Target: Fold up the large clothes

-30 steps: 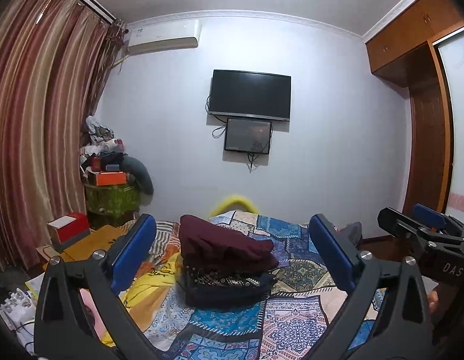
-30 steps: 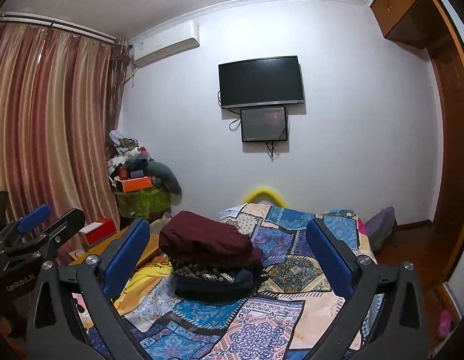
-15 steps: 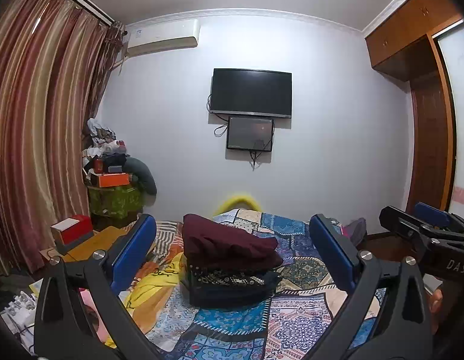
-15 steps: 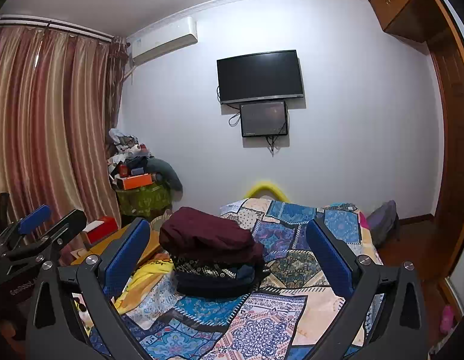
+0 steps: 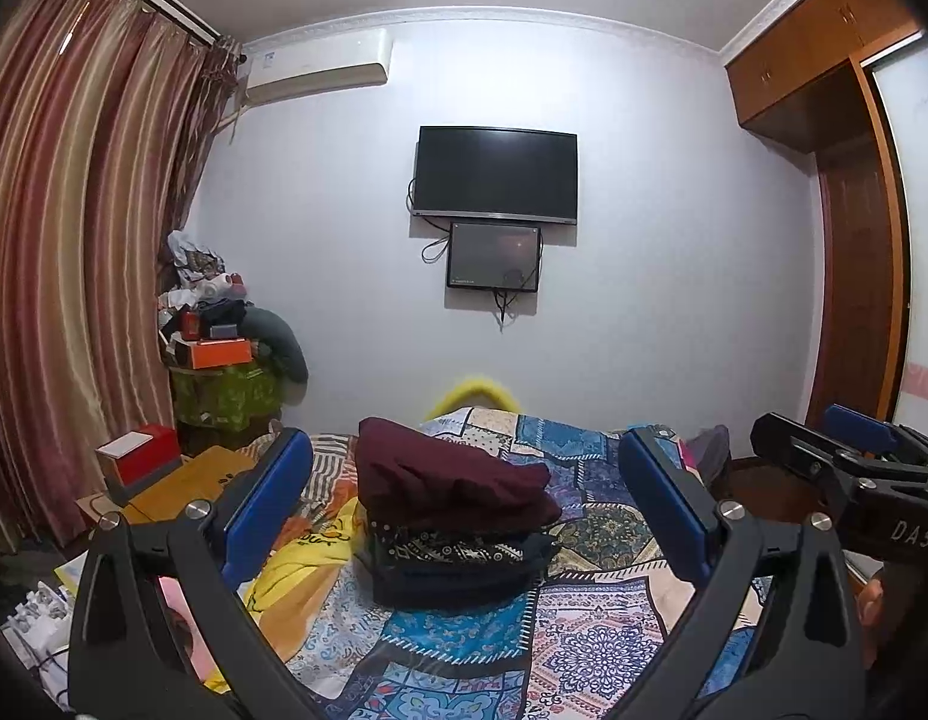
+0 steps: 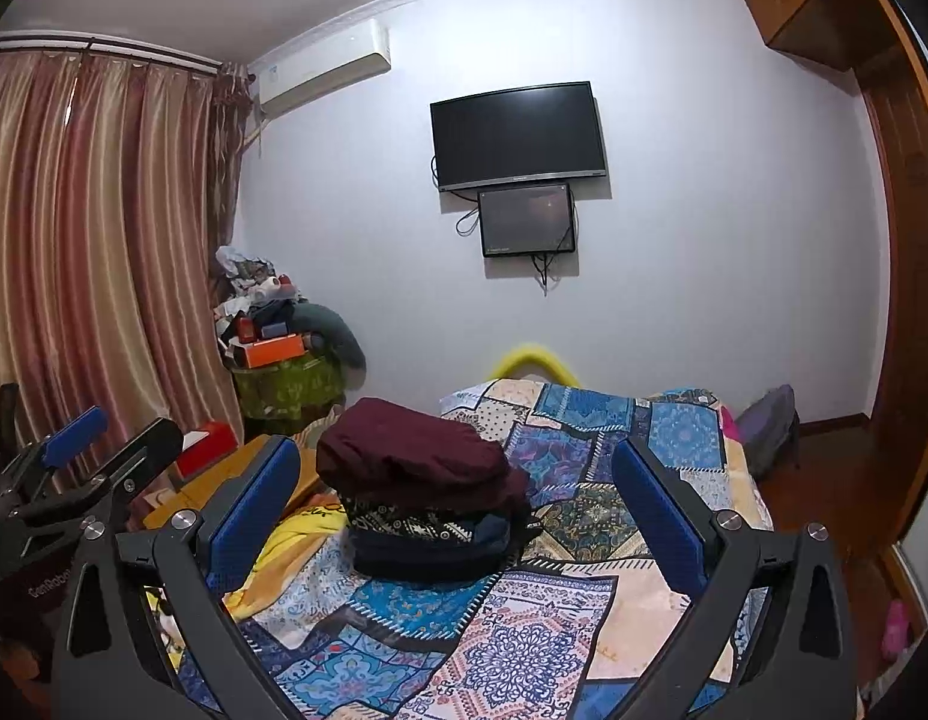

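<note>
Left gripper point(image 5: 464, 510): jaws spread wide, blue pads well apart, nothing held between them. Right gripper point(image 6: 458, 510): likewise fully spread and holding nothing.

Stack of folded clothes point(image 5: 455, 516): sits on the patchwork bedspread point(image 5: 590, 642), at roughly 12 o'clock from both grippers, clear of the pads. A maroon garment point(image 6: 413, 450) lies on top; beneath it a black-and-white patterned piece point(image 6: 416, 525), then dark layers whose number cannot be made out at this range. A yellow cloth point(image 5: 296, 564) lies just beside the stack at its 9 o'clock.

In the left wrist view the right gripper shows at 3 o'clock; in the right wrist view the left gripper appears at 9 o'clock.

Surroundings: wall-mounted television point(image 6: 518, 135) at 12 o'clock above the bed, striped curtains point(image 5: 74, 240) at 9 o'clock, a red box point(image 5: 140, 459) near the bedside.
</note>
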`<action>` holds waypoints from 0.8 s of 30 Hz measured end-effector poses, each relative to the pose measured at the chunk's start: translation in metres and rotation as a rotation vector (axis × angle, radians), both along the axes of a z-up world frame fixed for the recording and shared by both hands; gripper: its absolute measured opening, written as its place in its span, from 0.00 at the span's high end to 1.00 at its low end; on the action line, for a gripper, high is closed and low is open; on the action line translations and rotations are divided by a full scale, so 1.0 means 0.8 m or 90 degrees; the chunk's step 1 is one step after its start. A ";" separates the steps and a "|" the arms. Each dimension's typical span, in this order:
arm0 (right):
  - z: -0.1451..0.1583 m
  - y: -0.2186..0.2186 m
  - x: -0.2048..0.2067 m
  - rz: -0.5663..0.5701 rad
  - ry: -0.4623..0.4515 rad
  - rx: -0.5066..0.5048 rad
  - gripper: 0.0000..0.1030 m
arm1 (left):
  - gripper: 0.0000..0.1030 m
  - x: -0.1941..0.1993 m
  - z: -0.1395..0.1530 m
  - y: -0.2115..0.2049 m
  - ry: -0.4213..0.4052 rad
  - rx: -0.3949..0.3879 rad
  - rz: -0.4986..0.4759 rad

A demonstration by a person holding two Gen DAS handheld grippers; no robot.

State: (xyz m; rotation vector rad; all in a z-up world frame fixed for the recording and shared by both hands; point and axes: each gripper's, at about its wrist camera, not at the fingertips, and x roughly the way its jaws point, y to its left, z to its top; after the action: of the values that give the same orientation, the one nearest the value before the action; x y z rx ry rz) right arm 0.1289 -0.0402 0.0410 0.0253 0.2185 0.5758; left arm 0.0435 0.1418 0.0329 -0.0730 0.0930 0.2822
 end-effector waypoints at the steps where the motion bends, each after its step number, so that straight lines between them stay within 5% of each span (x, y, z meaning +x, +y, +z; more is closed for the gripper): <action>1: 0.000 0.000 0.000 -0.001 0.000 -0.001 0.00 | 0.01 0.000 0.000 0.000 0.000 0.001 0.001; 24: -0.002 0.002 0.006 -0.012 0.009 -0.016 0.00 | 0.01 0.010 -0.003 0.004 0.013 -0.001 -0.047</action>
State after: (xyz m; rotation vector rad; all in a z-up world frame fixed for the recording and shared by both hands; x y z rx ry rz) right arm 0.1339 -0.0389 0.0392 0.0076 0.2394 0.5549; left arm 0.0517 0.1448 0.0303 -0.0684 0.1166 0.2099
